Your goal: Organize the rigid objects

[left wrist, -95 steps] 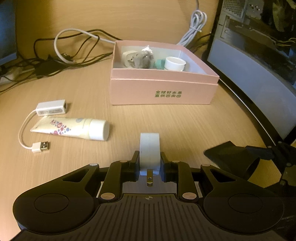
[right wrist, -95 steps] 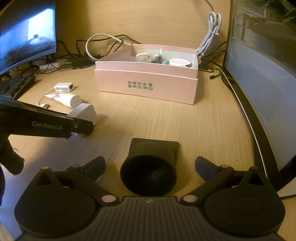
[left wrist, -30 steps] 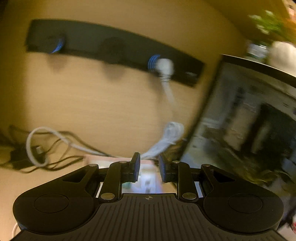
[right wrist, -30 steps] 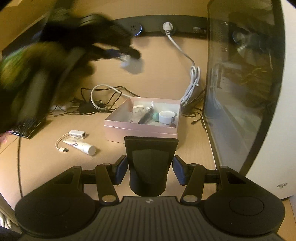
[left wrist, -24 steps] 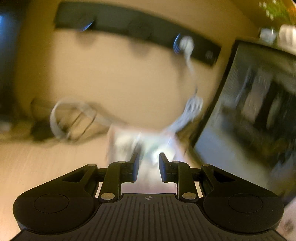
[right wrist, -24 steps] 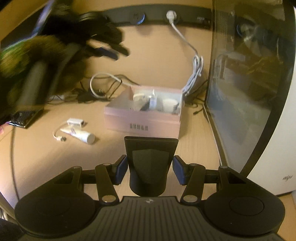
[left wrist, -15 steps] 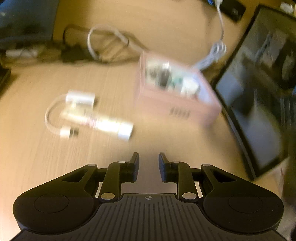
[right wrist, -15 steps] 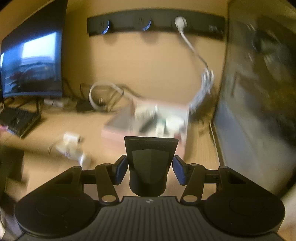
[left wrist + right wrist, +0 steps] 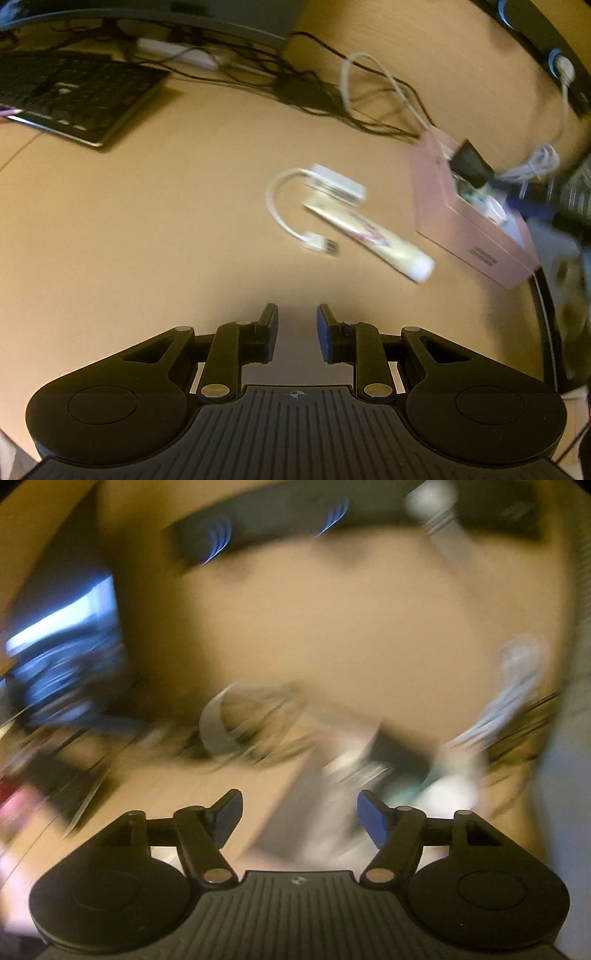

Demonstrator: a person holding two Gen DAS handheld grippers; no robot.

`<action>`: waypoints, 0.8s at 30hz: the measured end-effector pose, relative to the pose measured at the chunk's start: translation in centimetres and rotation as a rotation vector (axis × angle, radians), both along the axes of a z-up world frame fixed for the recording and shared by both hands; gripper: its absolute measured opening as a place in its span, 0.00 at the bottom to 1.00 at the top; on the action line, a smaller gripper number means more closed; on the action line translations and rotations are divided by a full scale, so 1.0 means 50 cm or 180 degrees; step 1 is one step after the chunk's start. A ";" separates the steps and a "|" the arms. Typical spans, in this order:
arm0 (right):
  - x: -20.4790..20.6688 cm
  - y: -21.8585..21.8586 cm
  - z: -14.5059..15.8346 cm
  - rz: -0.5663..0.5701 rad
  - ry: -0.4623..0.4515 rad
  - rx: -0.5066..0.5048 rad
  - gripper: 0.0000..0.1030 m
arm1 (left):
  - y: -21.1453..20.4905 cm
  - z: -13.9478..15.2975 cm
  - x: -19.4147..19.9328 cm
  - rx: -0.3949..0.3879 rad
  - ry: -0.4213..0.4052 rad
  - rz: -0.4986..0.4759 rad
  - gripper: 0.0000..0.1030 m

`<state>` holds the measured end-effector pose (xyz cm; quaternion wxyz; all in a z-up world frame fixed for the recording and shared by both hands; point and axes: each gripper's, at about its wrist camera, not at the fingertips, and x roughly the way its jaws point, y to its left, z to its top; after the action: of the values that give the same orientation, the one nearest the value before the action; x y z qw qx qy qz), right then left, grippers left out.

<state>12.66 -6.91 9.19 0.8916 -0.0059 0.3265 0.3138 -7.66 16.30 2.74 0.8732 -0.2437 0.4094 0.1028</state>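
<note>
The wooden surface [image 9: 147, 221] fills most of the left wrist view, with a dark keyboard [image 9: 70, 96] lying at its far left edge and a tangle of black cables [image 9: 295, 88] running along the back. The pink cardboard box [image 9: 443, 206] sits open at the right, well apart from the keyboard; a black object [image 9: 471, 162] rests tilted among the small items inside it, which are too blurred to name singly. Just left of the box, on the bare surface, a cream tube with a white cap [image 9: 373, 236] lies on its side, its cap end pointing toward the camera. A white USB adapter [image 9: 340, 182] lies touching or just beside the tube's flat end, its short cable [image 9: 277, 206] looping round to a plug near the tube's middle. The left gripper [image 9: 297, 325] hangs over empty surface, short of the tube, its fingers parted by a narrow gap with nothing between them. The right wrist view is heavily smeared: the right gripper [image 9: 299, 812] has its blue-padded fingers [image 9: 373, 819] spreading apart, opening at this moment, and nothing is clamped between them. Beyond them the pink box [image 9: 295, 812] shows as a pale streak with white and teal shapes inside, and a bundled white cord [image 9: 517, 686] blurs past at the right.
</note>
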 end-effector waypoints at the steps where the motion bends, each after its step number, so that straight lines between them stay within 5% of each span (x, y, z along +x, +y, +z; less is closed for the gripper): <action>1: -0.012 0.020 -0.022 0.0136 0.0062 -0.0043 0.67 | 0.009 -0.002 0.002 0.0011 0.0018 0.0029 0.24; 8: -0.064 0.163 -0.121 0.0738 -0.0035 -0.0546 0.67 | 0.064 -0.009 0.021 0.0038 0.0077 -0.0025 0.24; 11: -0.071 0.194 -0.145 0.0850 0.0056 -0.0697 0.44 | 0.083 0.004 0.068 0.0072 -0.0035 -0.0193 0.24; 13: -0.087 0.188 -0.143 0.0844 0.0042 -0.0710 0.39 | 0.091 0.017 0.110 0.0155 -0.0152 -0.0311 0.24; 19: -0.136 0.070 -0.136 0.0382 0.0184 -0.0718 0.31 | 0.089 0.034 0.249 0.0350 -0.0477 -0.0728 0.24; 24: -0.176 -0.050 -0.131 -0.0188 0.0383 -0.0724 0.31 | 0.094 -0.006 0.331 0.0008 -0.0441 -0.1104 0.24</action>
<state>3.88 -9.39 2.62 0.8728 -0.0784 0.4129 0.2482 8.87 21.01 2.43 0.9042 -0.1749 0.3841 -0.0657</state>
